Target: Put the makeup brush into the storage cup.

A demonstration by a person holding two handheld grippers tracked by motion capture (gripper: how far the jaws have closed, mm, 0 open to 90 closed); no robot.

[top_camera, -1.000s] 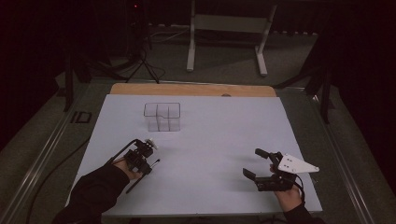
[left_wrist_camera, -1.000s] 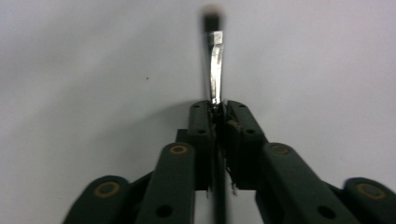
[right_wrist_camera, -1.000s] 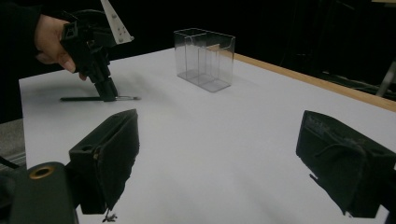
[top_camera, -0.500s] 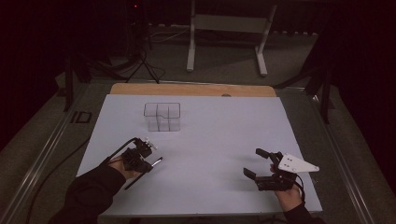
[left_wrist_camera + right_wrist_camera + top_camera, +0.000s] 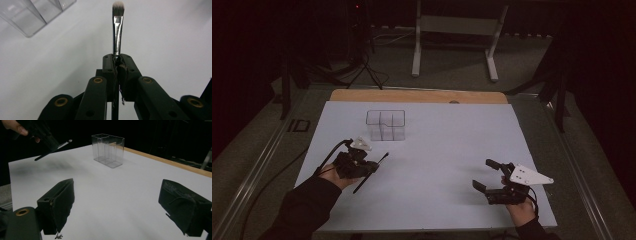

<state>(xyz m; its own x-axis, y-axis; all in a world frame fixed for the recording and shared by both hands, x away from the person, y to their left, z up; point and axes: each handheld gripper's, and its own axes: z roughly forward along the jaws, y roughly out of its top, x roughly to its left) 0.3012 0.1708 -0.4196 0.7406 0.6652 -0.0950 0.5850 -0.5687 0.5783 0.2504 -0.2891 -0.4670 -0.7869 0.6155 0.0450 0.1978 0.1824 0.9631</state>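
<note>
Now the left gripper [image 5: 373, 166] clamps a makeup brush [image 5: 117, 30], bristles ahead of its jaws, the right gripper [image 5: 486, 175] gaping and empty: best tilt the brush upright before lowering it into the clear box [image 5: 385, 125] just beyond.

The makeup brush [image 5: 117, 27] handle vanishes between the left gripper [image 5: 117, 65] pads; the clear organizer [image 5: 32, 13] is cropped at the frame's top.
</note>
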